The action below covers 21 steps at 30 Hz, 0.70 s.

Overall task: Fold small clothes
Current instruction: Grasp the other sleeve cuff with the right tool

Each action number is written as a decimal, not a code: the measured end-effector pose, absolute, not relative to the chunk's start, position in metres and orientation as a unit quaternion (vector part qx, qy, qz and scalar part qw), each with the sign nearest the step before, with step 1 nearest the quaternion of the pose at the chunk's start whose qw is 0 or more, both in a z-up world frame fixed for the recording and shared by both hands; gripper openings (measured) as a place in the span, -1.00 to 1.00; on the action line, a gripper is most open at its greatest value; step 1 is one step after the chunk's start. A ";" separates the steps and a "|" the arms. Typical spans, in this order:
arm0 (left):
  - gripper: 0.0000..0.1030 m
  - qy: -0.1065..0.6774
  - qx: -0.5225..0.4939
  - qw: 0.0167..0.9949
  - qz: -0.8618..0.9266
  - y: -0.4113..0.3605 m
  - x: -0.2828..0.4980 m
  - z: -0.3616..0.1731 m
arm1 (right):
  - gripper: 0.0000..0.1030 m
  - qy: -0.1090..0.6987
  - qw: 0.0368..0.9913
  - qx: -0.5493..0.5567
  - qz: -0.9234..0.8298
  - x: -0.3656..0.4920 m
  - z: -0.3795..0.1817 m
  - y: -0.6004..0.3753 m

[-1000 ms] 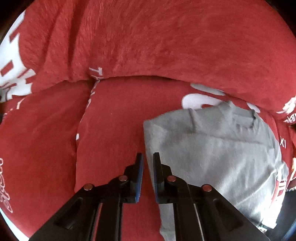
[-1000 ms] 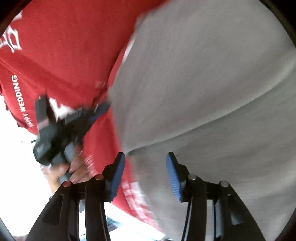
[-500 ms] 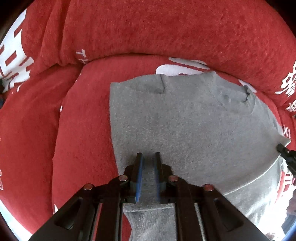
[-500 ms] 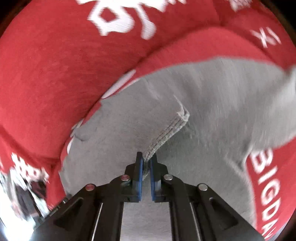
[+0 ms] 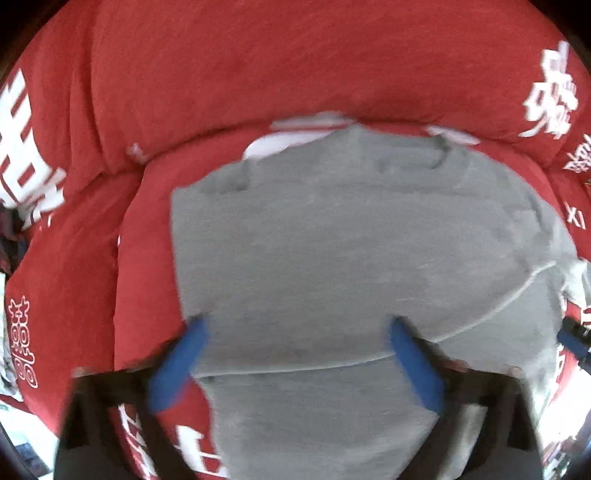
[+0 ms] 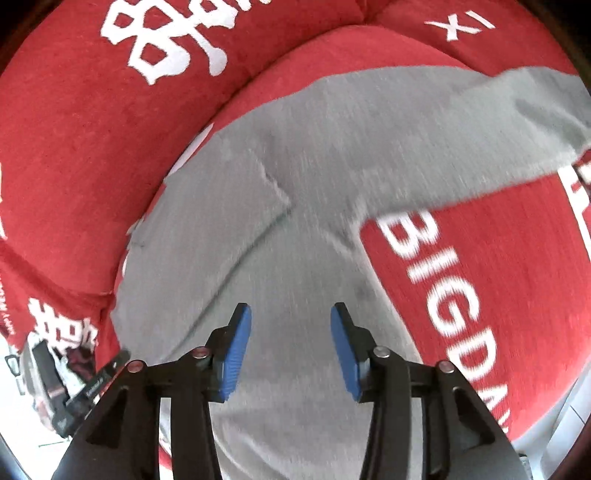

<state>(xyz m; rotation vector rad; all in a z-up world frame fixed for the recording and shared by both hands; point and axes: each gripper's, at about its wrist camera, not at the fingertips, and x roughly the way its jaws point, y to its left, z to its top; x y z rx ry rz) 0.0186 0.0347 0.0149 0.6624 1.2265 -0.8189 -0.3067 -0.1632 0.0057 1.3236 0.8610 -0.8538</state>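
Presently, the grey garment (image 5: 332,258) lies spread on a red cushioned surface (image 5: 258,74), its far edge against the raised red bolster. It is a plain grey knit, partly folded: a hemmed edge runs across the near portion in the left wrist view, and a folded flap with a stitched corner shows in the right wrist view (image 6: 258,206). One part trails off toward the far right there.

The left hand-held gripper (image 5: 295,354) stands wide open above the near part of the garment, holding nothing. The right hand-held gripper (image 6: 291,347) is likewise open and empty, poised over the grey cloth.

Both views are motion-blurred; the left gripper's blue pads (image 5: 177,365) are smeared. The garment's near end is cut off behind the gripper bodies. A dark device at the near left of the right wrist view (image 6: 74,391) cannot be identified.

Legible white print on the red fabric: "BIGDA", cut off (image 6: 432,273), and "XI" (image 6: 458,26). Large white characters (image 6: 173,40) also appear.
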 end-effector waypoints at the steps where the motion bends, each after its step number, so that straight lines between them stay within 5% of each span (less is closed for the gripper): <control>1: 0.98 0.547 0.301 0.683 -0.378 0.028 0.008 0.017 | 0.01 0.374 0.622 0.580 -0.370 -0.310 0.006 -0.161; 11: 0.98 0.549 0.349 0.632 -0.421 -0.025 -0.068 0.015 | 0.29 0.339 0.625 0.608 -0.353 -0.324 0.005 -0.151; 21: 0.98 0.555 0.376 0.605 -0.429 -0.049 -0.105 0.007 | 0.31 0.285 0.621 0.634 -0.362 -0.374 0.002 -0.162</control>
